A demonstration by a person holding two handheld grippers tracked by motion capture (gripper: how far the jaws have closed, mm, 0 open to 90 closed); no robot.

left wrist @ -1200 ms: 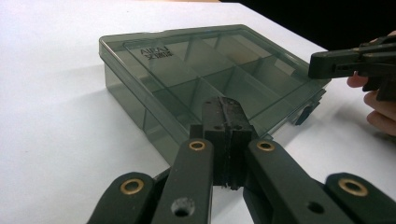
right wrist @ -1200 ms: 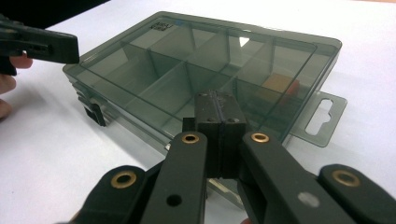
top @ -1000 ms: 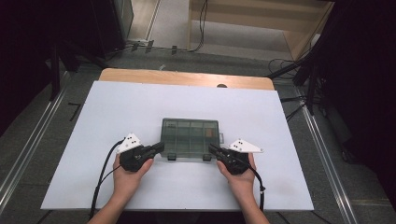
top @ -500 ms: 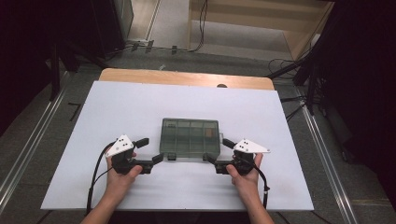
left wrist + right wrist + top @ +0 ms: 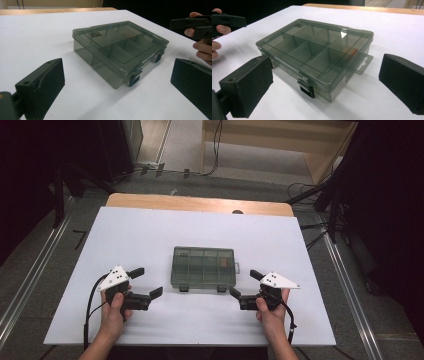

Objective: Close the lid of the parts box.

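Note:
A smoky see-through compartment box (image 5: 203, 267) lies shut in the middle of the white table, its two black latches on the near side. Something small and orange (image 5: 223, 262) sits in a right-hand compartment. My left gripper (image 5: 147, 281) is near the box's front left corner, clear of it. My right gripper (image 5: 244, 283) mirrors it at the front right. Both have just been opening their jaws and stand open with nothing between them. The left gripper view has the box (image 5: 120, 47) ahead of the wide jaws, and the right gripper view shows the box (image 5: 317, 50) likewise.
The white tabletop (image 5: 150, 235) has free room all round the box. A wooden strip (image 5: 200, 202) runs along its far edge. Dark floor, metal rails and cables surround the table. A cable trails from each gripper towards the near edge.
Both grippers were shut at the box's front latches. They have drawn back outward and toward the near edge, and their jaws have opened wide. The box has not moved.

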